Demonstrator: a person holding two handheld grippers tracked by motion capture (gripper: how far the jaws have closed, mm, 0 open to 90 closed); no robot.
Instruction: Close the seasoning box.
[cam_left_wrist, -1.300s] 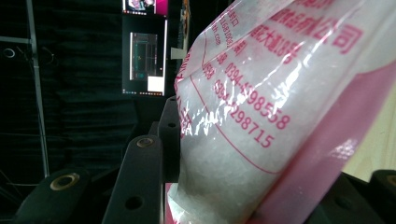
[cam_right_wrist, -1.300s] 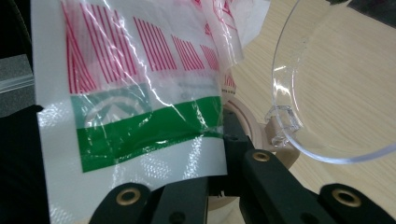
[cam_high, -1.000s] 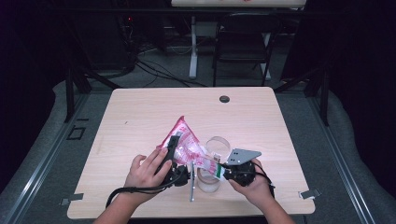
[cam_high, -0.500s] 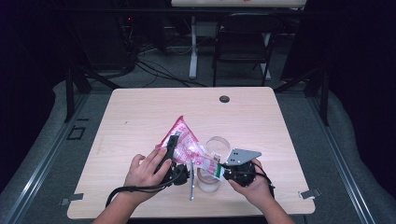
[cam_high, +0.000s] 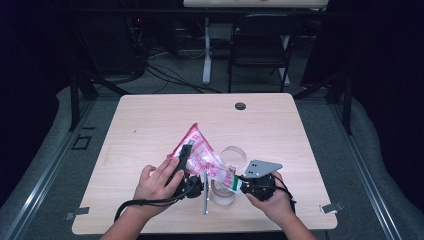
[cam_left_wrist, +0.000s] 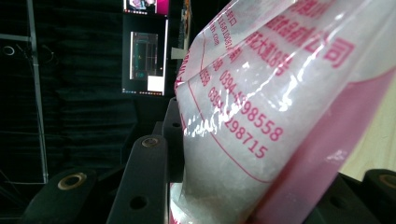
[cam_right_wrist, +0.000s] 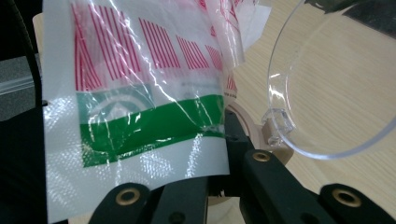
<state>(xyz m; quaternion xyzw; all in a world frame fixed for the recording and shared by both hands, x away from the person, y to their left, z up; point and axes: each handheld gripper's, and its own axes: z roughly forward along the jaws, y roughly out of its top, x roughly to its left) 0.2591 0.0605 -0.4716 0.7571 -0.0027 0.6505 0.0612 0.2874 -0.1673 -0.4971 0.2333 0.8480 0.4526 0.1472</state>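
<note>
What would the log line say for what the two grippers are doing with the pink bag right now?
left gripper: closing on pink bag | right gripper: shut on bag's green end | clear cup: beside bag | table

Your left hand-held gripper (cam_high: 186, 159) is black, with a black cable looping out from it toward seven o'clock. Your right hand-held gripper (cam_high: 239, 184) is black too, topped by a grey three-cornered plate dotted with small holes. Brass-coloured screws sit in both grippers' black jaws.
</note>
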